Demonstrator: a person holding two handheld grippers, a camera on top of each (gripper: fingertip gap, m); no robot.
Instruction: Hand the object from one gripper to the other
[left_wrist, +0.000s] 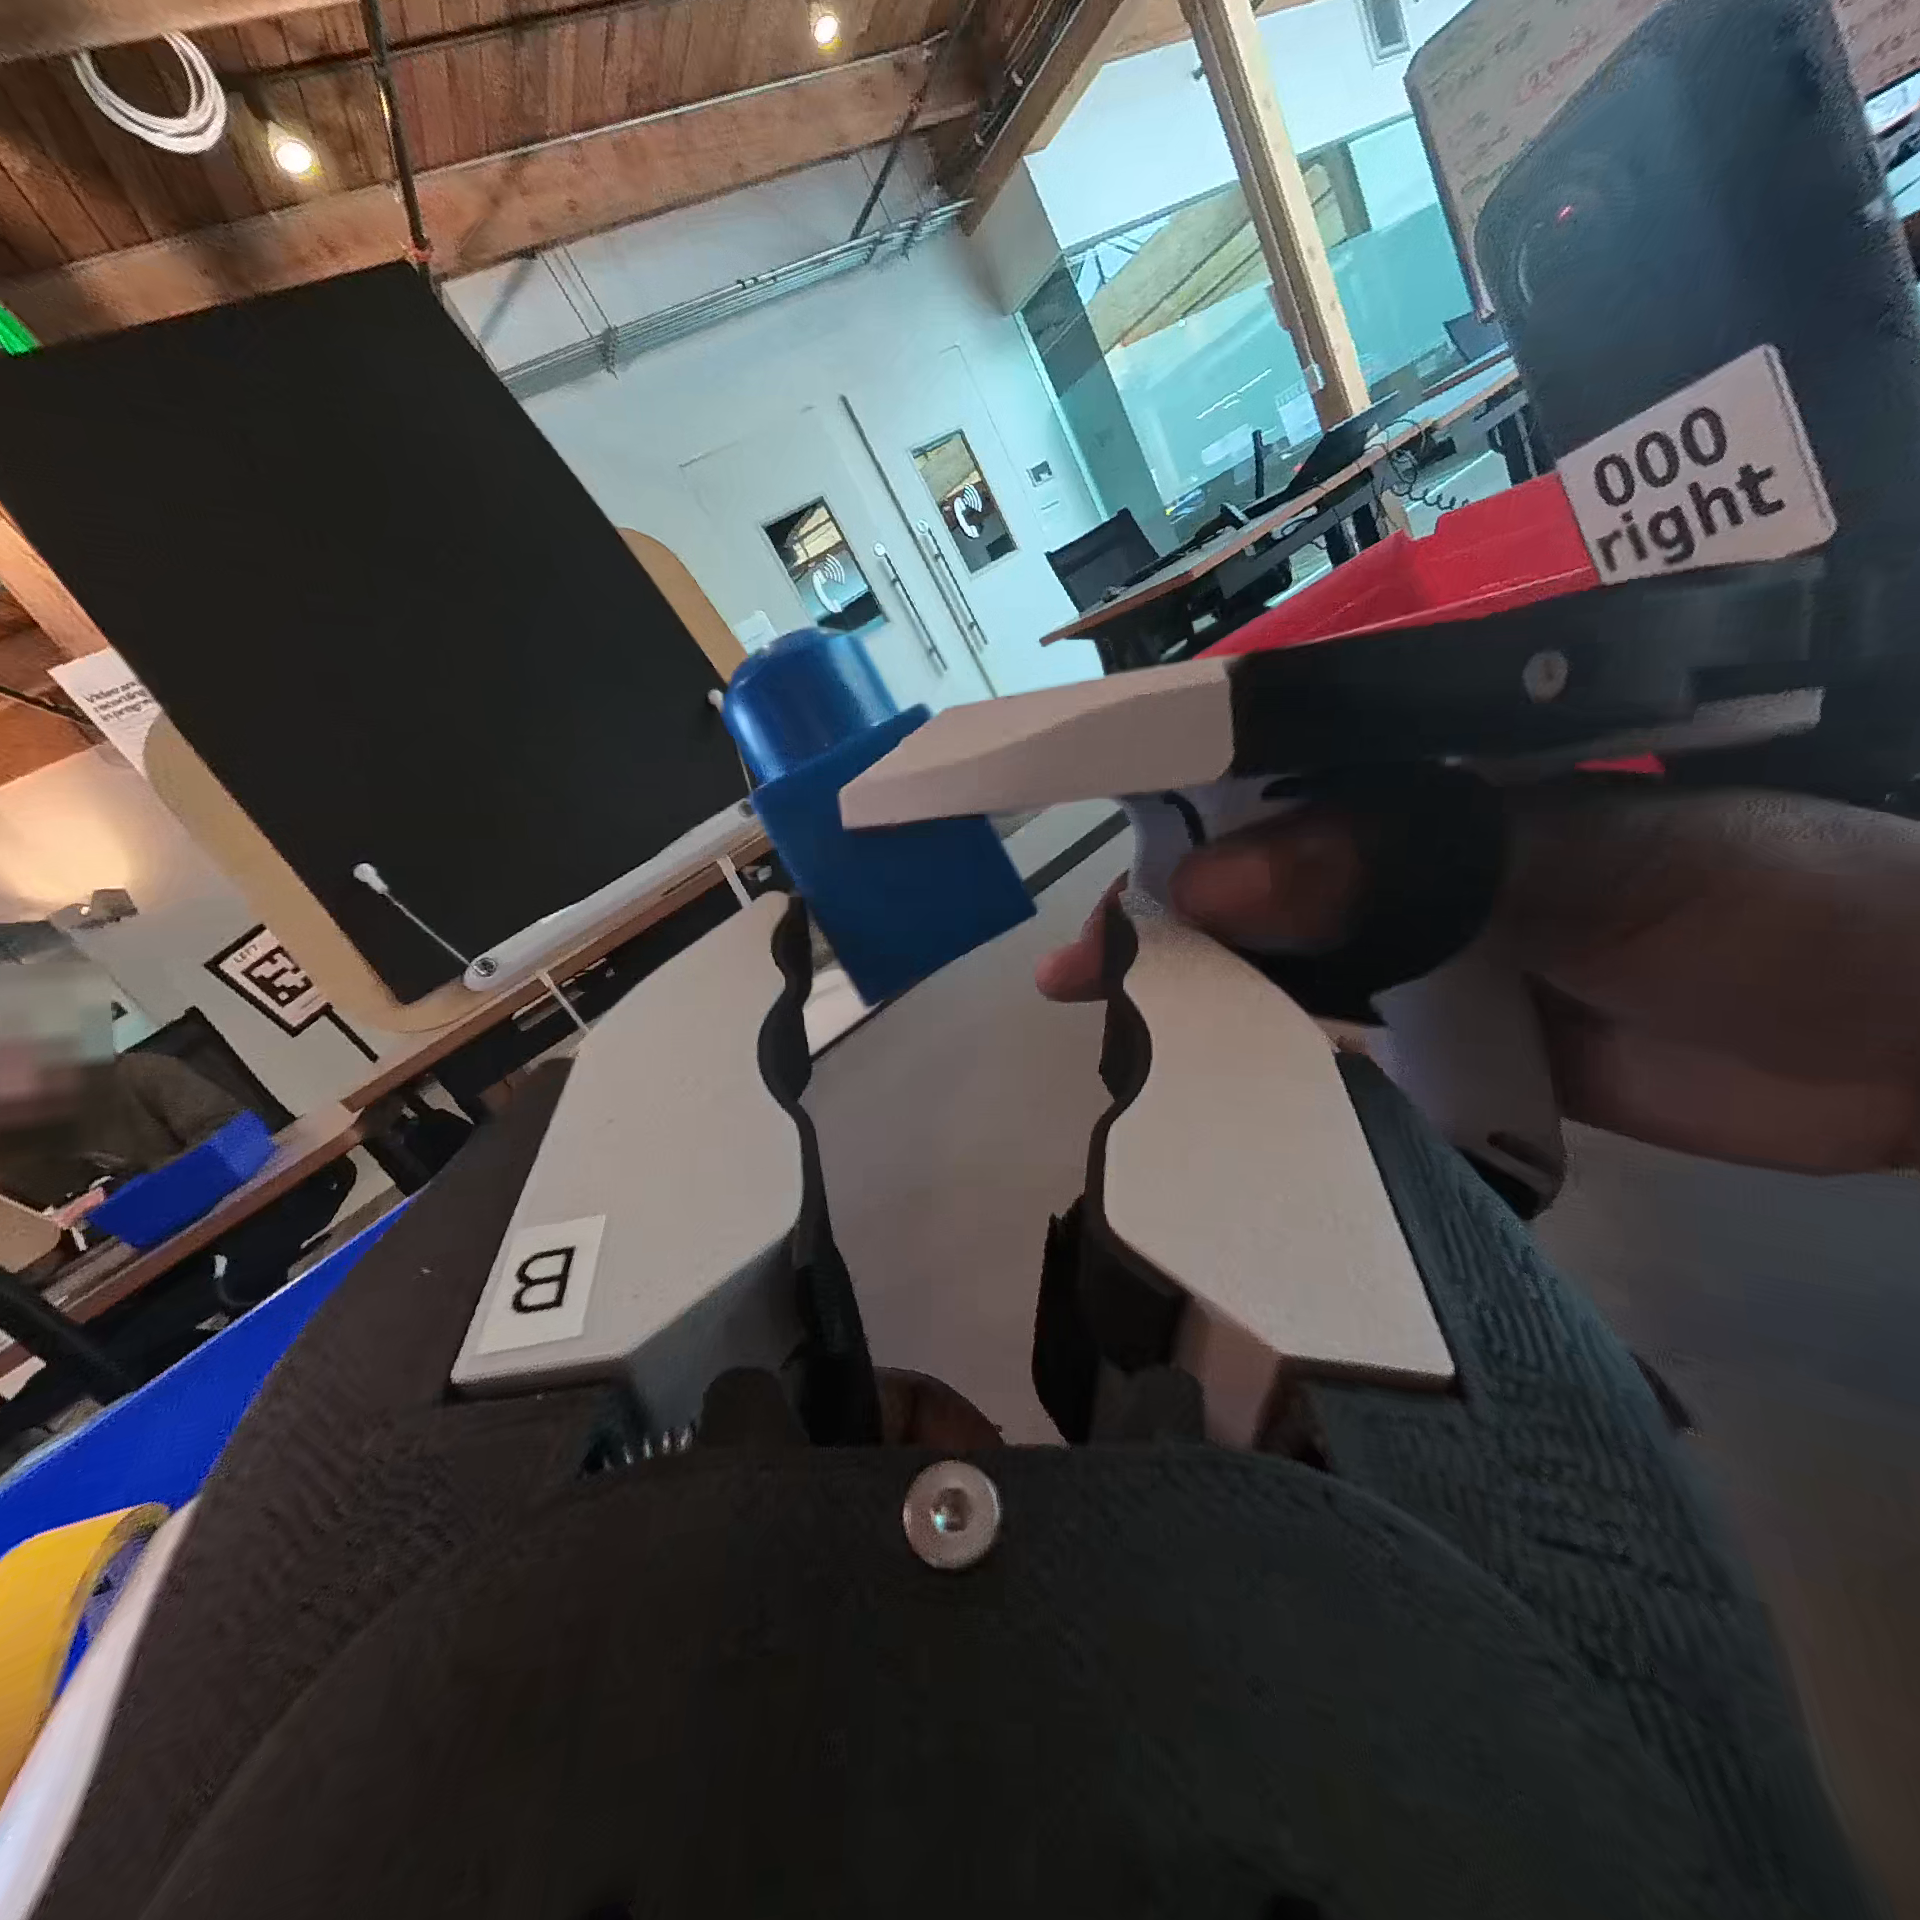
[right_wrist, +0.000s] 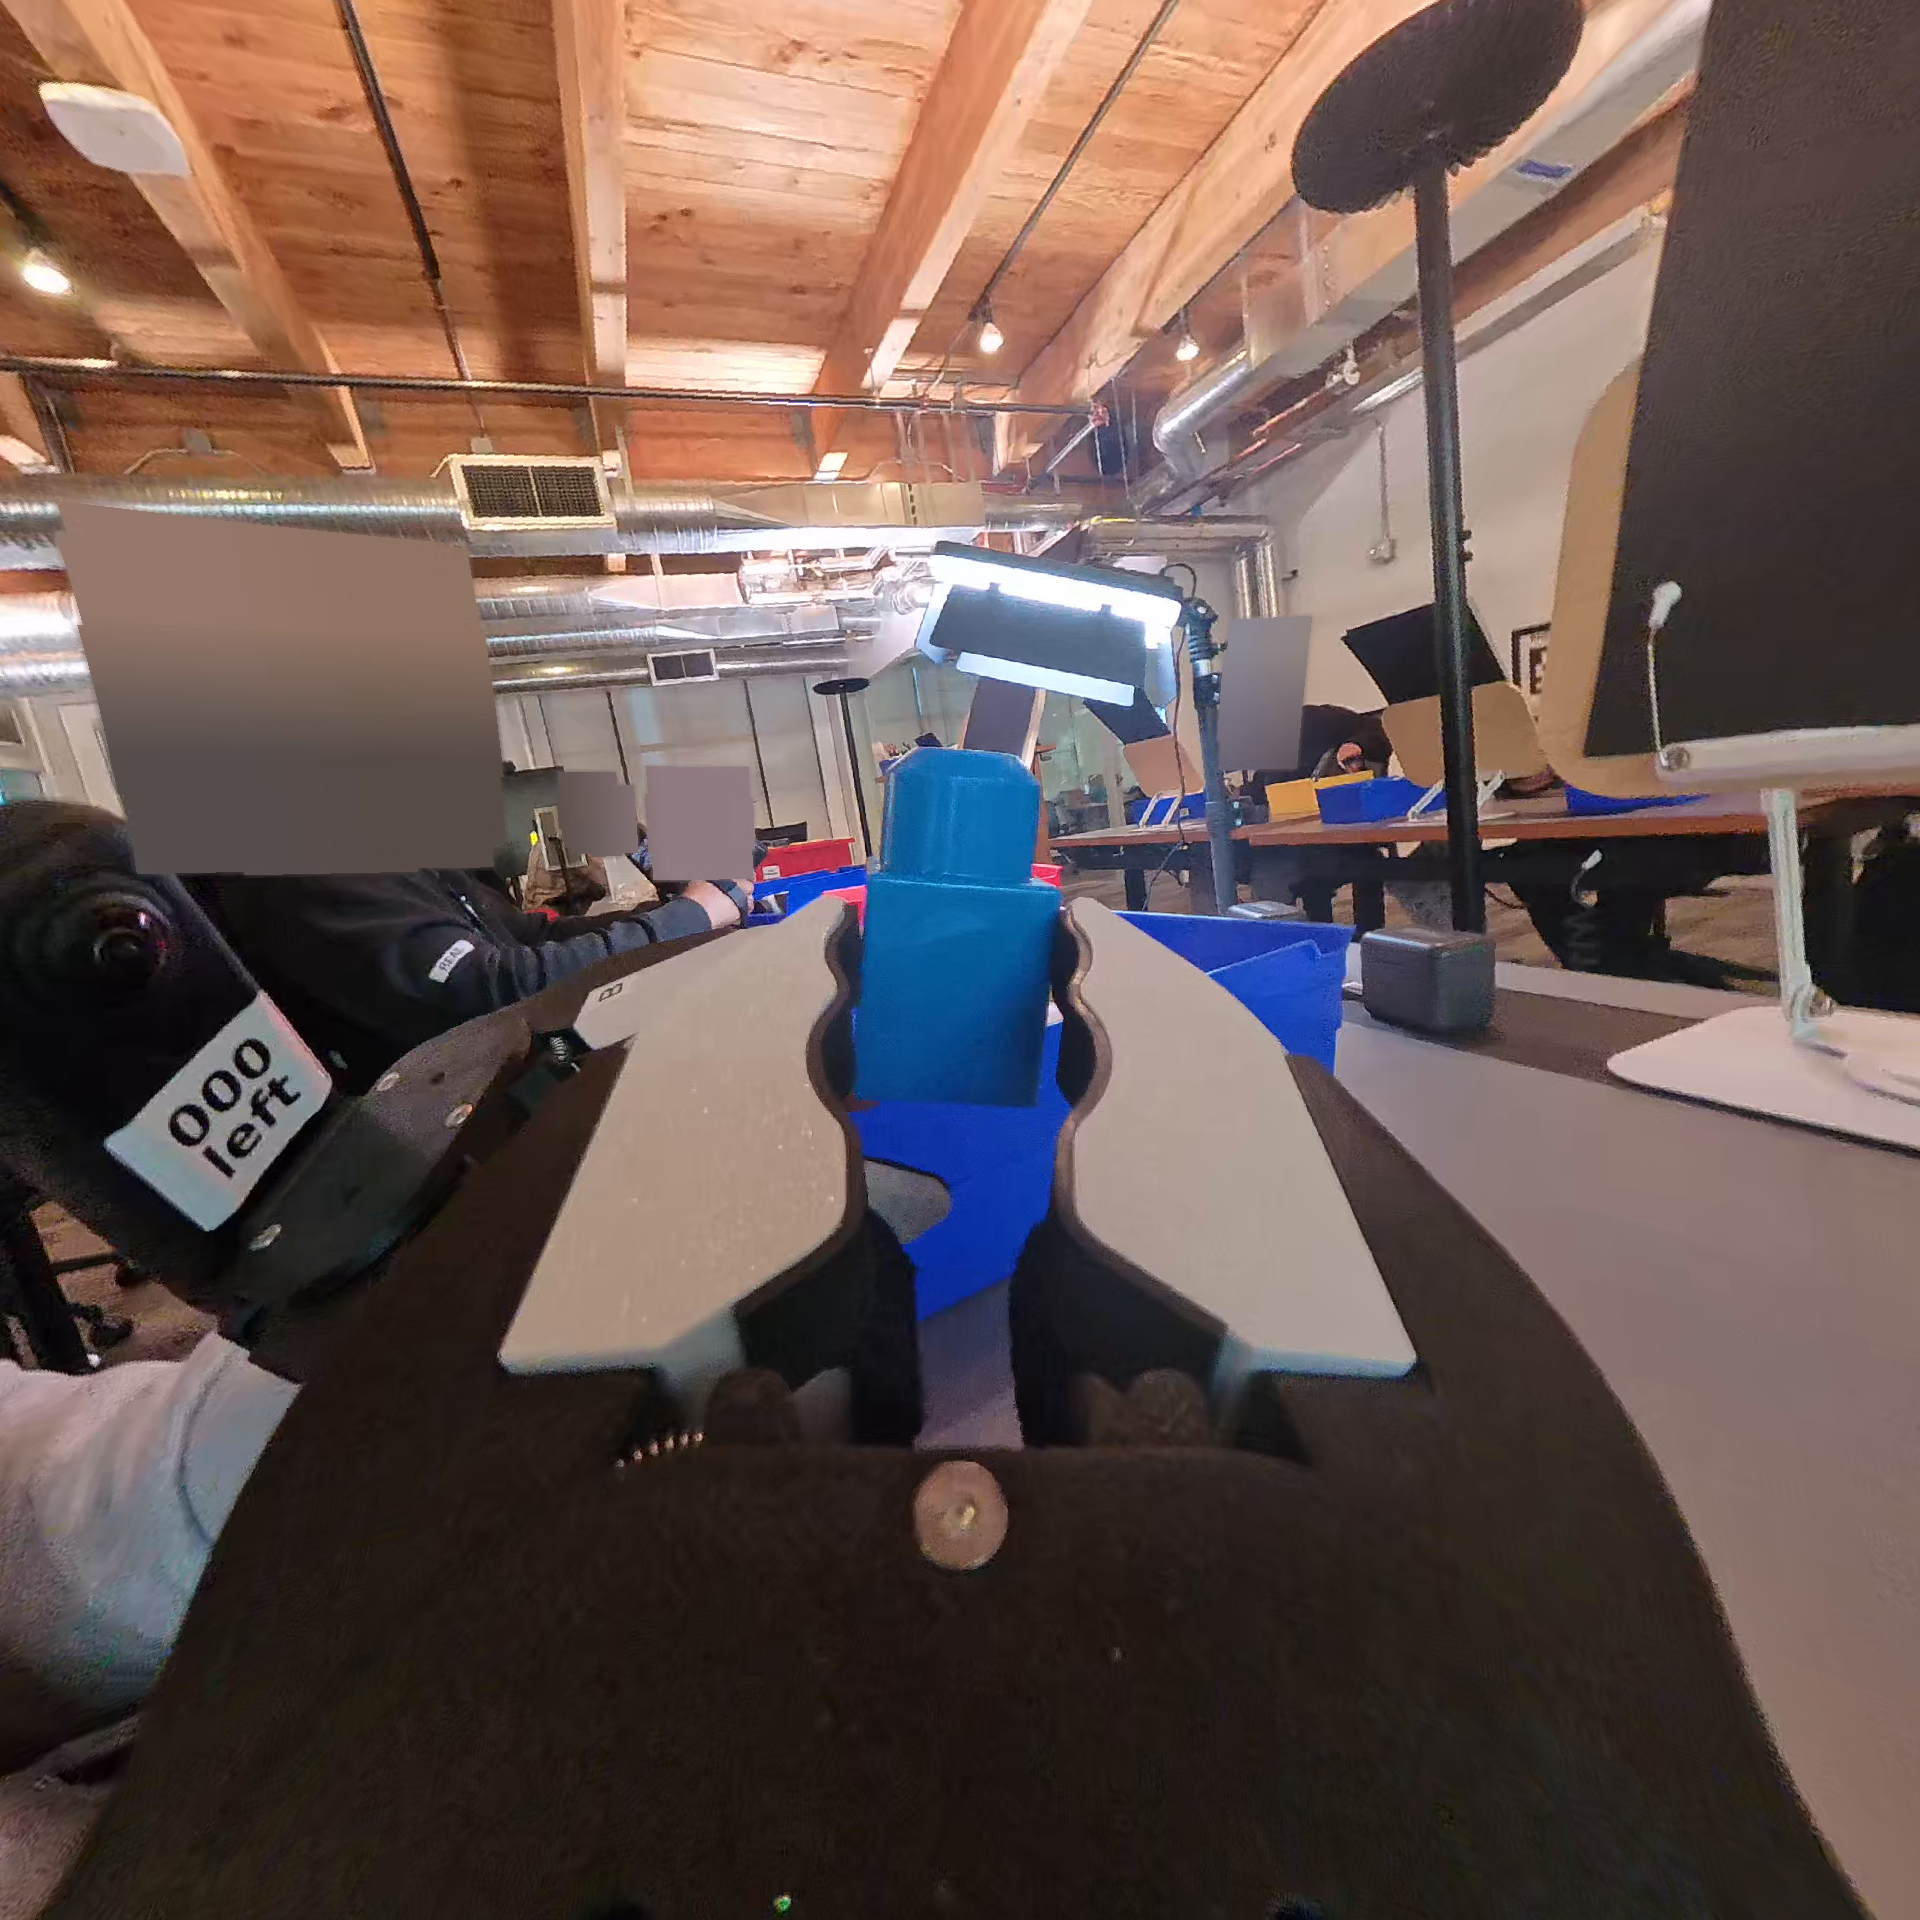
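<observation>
Item: blue block (right_wrist: 951, 987), a square body with a round peg on top, carried in the air above the counter (right_wrist: 1662, 1299).

Holder: right tool (right_wrist: 956, 977). Its two grey fingers (right_wrist: 727, 1122) pinch the square body from either side; the peg stands clear above the fingertips. Relative to the block, this tool comes in from the right in the left wrist view, where one flat finger (left_wrist: 1039, 753) lies across the block's upper face.

Receiver: left tool (left_wrist: 951, 956). Its fingers are spread, with nothing between them. The block (left_wrist: 883, 831) sits just beyond and slightly left of the fingertips, its lower corner near the left finger's tip; whether it touches cannot be told.

Deciding relation: the block's long axis, body to peg, runs upward and leans a little left, and the right tool occupies the upper body. The free part is the lower body, which faces the left tool's gap. By judgement, the left tool needs a short advance, shifted a little left, to bring that end between its fingers.

View differences: the right wrist view shows the pinch on both sides of the block, and the left tool's body (right_wrist: 208, 1101) at its left edge, but not the left fingertips. The left wrist view alone shows the spread gap and the block's offset from it, plus a gloved hand (left_wrist: 1403, 914) on the right tool.
</observation>
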